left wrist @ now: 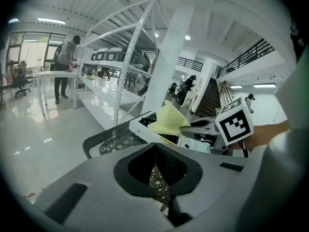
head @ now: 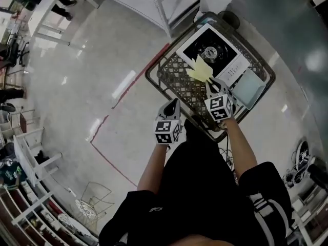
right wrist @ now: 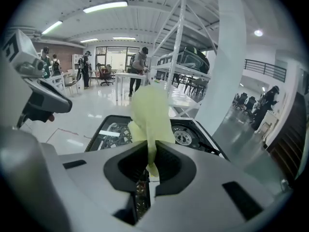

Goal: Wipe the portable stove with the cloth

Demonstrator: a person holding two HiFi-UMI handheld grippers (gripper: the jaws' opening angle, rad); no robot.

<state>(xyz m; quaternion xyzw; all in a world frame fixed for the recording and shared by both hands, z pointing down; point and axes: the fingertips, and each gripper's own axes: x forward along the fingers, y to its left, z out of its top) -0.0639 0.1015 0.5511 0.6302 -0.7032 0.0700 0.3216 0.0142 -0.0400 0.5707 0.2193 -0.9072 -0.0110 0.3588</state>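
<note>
Head view: right gripper (head: 211, 84) is pinching the cloth (head: 200, 69) at the stove (head: 212, 53) near edge; left gripper (head: 173, 104), clenched empty, is hovering by the table (head: 154, 82) rim.

Bright, even indoor light from ceiling strips (right wrist: 105, 6). Glare patches on glossy floor (head: 123, 83); shadows faint. Strong fisheye: shelving (left wrist: 125, 66) bows, corners vignette black (gripper views only). Housings of left gripper (left wrist: 157, 166) and right gripper (right wrist: 148, 161) soft, far background sharp. Pale cloth (right wrist: 149, 115) slightly washed out.
</note>
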